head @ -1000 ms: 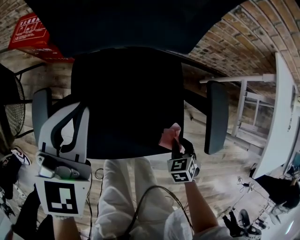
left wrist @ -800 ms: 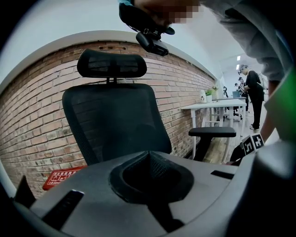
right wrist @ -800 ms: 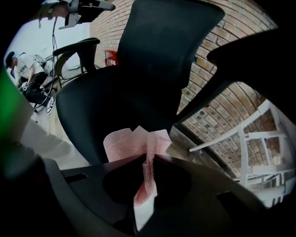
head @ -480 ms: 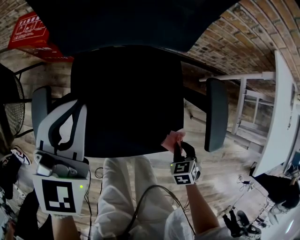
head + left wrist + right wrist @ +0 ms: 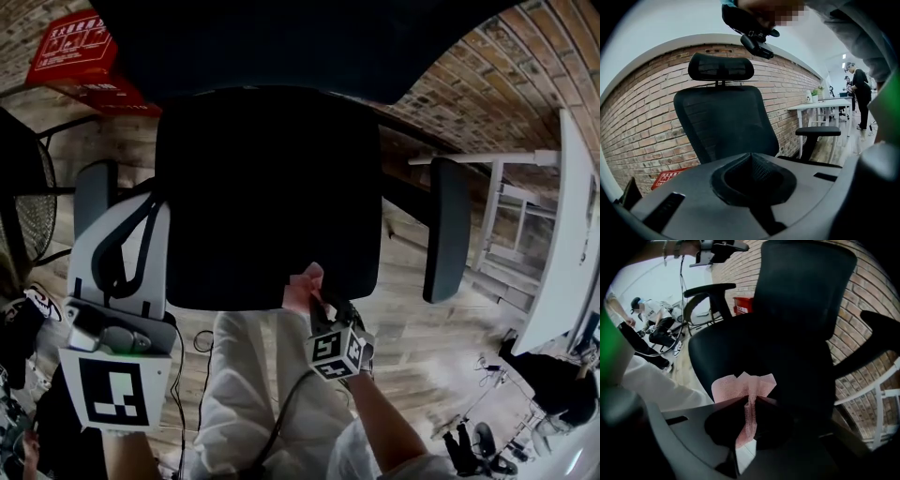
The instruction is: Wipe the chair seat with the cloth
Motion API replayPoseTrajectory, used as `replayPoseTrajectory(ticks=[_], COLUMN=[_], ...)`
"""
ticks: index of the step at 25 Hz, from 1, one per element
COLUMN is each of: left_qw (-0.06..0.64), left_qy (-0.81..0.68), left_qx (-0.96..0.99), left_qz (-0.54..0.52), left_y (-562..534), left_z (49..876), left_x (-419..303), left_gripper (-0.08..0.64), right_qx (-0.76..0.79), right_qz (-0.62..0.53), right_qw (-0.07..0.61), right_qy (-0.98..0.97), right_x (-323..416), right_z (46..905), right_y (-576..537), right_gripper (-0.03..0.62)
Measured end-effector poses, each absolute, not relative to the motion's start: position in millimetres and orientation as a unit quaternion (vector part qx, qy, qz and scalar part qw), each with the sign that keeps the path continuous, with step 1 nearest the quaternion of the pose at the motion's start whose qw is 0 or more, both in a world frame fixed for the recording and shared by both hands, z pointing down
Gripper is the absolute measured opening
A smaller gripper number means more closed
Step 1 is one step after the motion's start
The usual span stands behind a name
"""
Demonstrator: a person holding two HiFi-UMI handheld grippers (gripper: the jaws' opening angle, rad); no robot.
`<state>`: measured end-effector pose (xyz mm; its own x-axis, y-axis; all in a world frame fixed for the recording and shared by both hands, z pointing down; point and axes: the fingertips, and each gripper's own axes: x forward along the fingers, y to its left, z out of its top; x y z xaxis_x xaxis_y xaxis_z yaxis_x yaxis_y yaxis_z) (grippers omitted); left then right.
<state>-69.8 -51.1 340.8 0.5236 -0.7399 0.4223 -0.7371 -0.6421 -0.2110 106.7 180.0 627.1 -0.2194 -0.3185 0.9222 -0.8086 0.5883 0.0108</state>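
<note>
Right tongs (image 5: 749, 401) clenched on the cloth (image 5: 746, 384): pink, thin, finely dimpled like a paper wipe. It is pinched into a vertical pleat between the jaws, with a crumpled fan above the tips and a narrow tail hanging below. In the head view the cloth sits at the front edge of the chair seat (image 5: 262, 187), right of centre. Can't tell whether it presses on the seat or just clears it; a mosaic patch covers part of it there.

Left tongs (image 5: 750, 155) closed, dark textured pads meeting at a seam with nothing between them. They are held off the seat's left front corner, just beside the left armrest (image 5: 94, 192).

The seat is black, roughly square with rounded corners, and its surface detail is lost in shadow. The backrest (image 5: 726, 122) is black mesh in a dark frame with a separate headrest (image 5: 721, 69) on a thin post. The right armrest (image 5: 445, 230) is a long grey pad, matte.

Red brick wall (image 5: 642, 122) behind the chair. A red item with white print (image 5: 80, 47) sits at its base, text too small to read. Floor (image 5: 422, 347) is wood plank. A white desk (image 5: 562, 234) is cut off at the right edge. The wearer's white trousers (image 5: 244, 375) show below the seat front, and the chair base is hidden under the seat.
</note>
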Motion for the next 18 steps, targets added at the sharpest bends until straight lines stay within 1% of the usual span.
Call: replayPoseTrajectory(ticks=[11,18], left_qw=[0.000,0.000], left_qy=[0.437,0.444], left_qx=[-0.867,-0.862], left_qz=[-0.241,-0.243], left_y=[-54,-56], left_z=[343,343], left_x=[-92,-103], left_gripper=[0.018,0.018], right_qx=[0.252,0.208], right_qz=[0.203,0.182], right_qw=[0.455,0.417], right_qy=[-0.830,-0.866], right_x=[-45,-118], right_z=[619,601], right_y=[184,173], right_gripper=[0.055,0.055])
